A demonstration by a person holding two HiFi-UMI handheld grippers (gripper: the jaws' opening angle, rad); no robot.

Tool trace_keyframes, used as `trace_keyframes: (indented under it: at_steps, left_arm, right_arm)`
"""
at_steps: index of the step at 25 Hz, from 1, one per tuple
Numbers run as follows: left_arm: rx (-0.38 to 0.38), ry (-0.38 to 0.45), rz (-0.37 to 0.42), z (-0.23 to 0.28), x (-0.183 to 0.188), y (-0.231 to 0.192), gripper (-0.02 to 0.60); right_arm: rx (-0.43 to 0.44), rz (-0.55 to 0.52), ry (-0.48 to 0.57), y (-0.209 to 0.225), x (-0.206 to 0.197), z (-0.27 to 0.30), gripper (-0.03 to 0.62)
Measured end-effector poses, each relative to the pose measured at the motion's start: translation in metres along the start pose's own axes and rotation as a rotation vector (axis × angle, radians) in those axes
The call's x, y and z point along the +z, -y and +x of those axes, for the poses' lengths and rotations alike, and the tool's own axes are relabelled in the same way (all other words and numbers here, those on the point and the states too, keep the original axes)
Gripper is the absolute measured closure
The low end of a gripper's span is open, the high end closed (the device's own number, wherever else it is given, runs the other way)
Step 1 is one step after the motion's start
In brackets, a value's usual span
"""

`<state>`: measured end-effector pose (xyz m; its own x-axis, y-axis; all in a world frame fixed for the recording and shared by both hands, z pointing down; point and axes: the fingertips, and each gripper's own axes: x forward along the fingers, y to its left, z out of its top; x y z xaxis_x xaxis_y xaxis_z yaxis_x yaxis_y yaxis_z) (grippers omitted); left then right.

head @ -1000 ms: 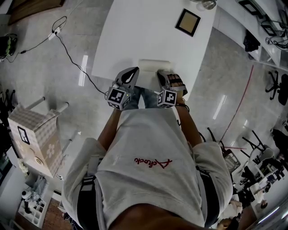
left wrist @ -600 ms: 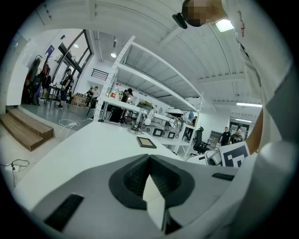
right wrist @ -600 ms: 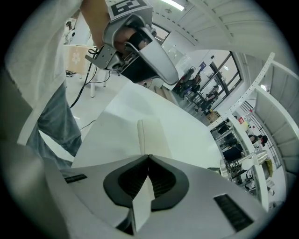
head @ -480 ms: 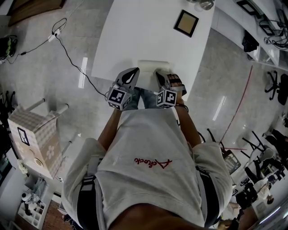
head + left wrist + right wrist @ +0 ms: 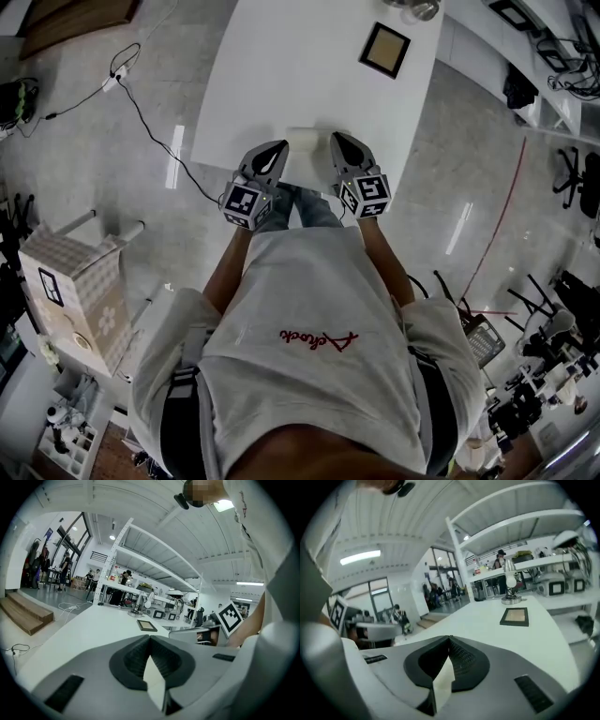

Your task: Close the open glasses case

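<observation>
Glasses case (image 5: 307, 150) lay on the counter (image 5: 281, 75).
Left gripper's (image 5: 279, 145) jaws were closed; right gripper's (image 5: 336, 139) had just been closing, empty.

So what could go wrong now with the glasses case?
The glasses case lies right by the near edge of the table, between the two grippers, so a careless nudge could knock it off. Also, the head view doesn't show clearly whether it has clicked fully shut, so it might spring open again.
</observation>
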<state>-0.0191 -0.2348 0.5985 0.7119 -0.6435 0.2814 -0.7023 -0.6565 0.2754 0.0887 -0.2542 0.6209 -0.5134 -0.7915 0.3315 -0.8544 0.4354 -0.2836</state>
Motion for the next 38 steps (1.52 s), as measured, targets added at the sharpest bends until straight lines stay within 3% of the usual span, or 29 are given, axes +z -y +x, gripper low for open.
trace_keyframes:
  at_steps: [2,4,18,29,38]
  left_arm:
    - [0.003,0.006,0.001,0.002,0.002,0.0,0.573]
    - [0.008,0.013,0.001,0.003,0.004,-0.001,0.572]
    - [0.018,0.066,0.041,0.007,0.024,0.023,0.572]
    - [-0.006,0.172,0.14,0.025,0.075,0.044,0.573]
    - [-0.026,0.206,0.158,0.016,0.077,0.06,0.573]
  right_arm:
    - [0.025,0.119,0.075,0.002,0.012,-0.002,0.582]
    - [0.028,0.139,0.09,0.003,0.015,-0.003,0.582]
    - [0.086,0.054,0.123,-0.014,0.03,-0.031,0.583]
    - [0.044,-0.097,0.202,0.001,0.079,-0.045,0.585]
    - [0.042,-0.125,0.227,-0.015,0.083,-0.056,0.585]
